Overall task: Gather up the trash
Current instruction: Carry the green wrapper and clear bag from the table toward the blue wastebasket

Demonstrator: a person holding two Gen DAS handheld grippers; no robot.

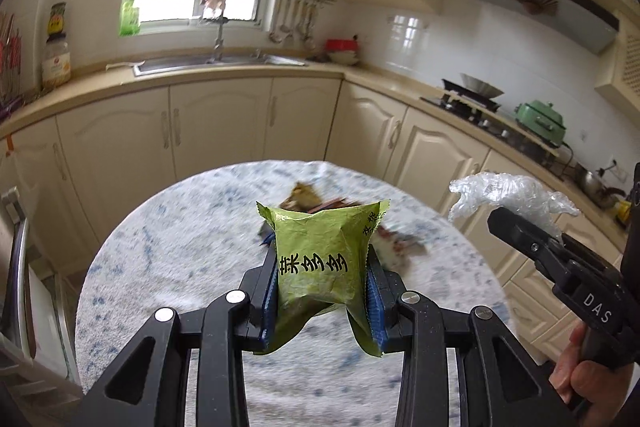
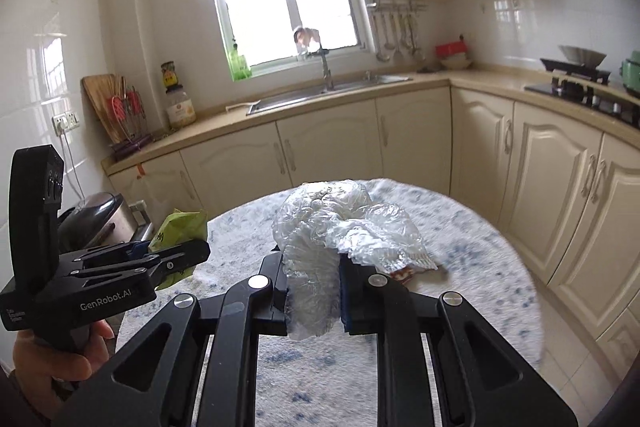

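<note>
My left gripper [image 1: 322, 287] is shut on a green snack wrapper [image 1: 320, 259] with black characters, held up above the round table [image 1: 160, 267]. The same wrapper [image 2: 180, 231] and left gripper [image 2: 192, 251] show at the left of the right wrist view. My right gripper [image 2: 314, 291] is shut on a crumpled clear plastic wrap [image 2: 340, 223], also lifted over the table. In the left wrist view that plastic wrap [image 1: 508, 193] sticks out of the right gripper [image 1: 516, 223] at the right edge. More wrappers [image 1: 316, 201] lie blurred on the table behind the green one.
The round table has a white cloth with blue speckles [image 2: 460, 267]. Cream cabinets [image 1: 220, 131] and a counter with a sink [image 1: 208, 63] run behind it. A stove with a pan [image 1: 476, 91] stands right. A steel bin [image 2: 100, 219] sits left of the table.
</note>
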